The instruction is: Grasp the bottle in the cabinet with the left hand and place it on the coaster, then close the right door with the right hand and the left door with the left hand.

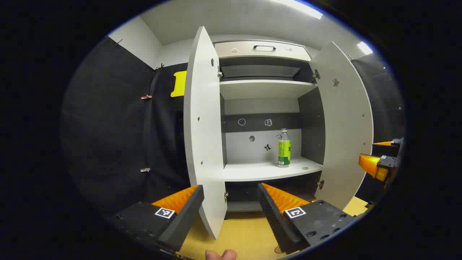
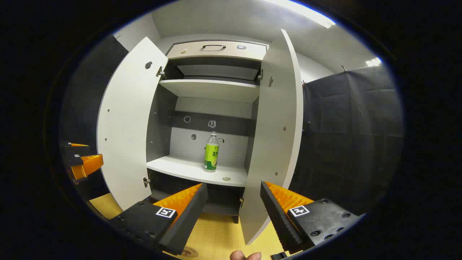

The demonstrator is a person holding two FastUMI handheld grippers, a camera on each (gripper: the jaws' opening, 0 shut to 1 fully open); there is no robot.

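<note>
A clear bottle [image 1: 284,153] [image 2: 211,155] with a green label stands upright on the cabinet's lower shelf [image 1: 252,171], towards its right side. Both doors hang open: the left door [image 1: 204,137] [image 2: 124,126] and the right door [image 1: 346,133] [image 2: 276,133]. My left gripper [image 1: 231,202] is open and empty, well short of the shelf, with the left door's edge between its fingers in the left gripper view. My right gripper [image 2: 234,206] is open and empty too, in front of the right door's edge. A round disc [image 2: 189,251], apparently the coaster, lies on the wooden table, partly hidden by a finger.
The wooden table top [image 1: 242,231] runs under the cabinet. An upper shelf [image 1: 263,86] and a drawer with a handle [image 1: 264,47] sit above. A small round marker [image 1: 305,168] lies on the lower shelf. Black cloth walls stand on both sides. A thumb [image 1: 220,254] shows at the bottom.
</note>
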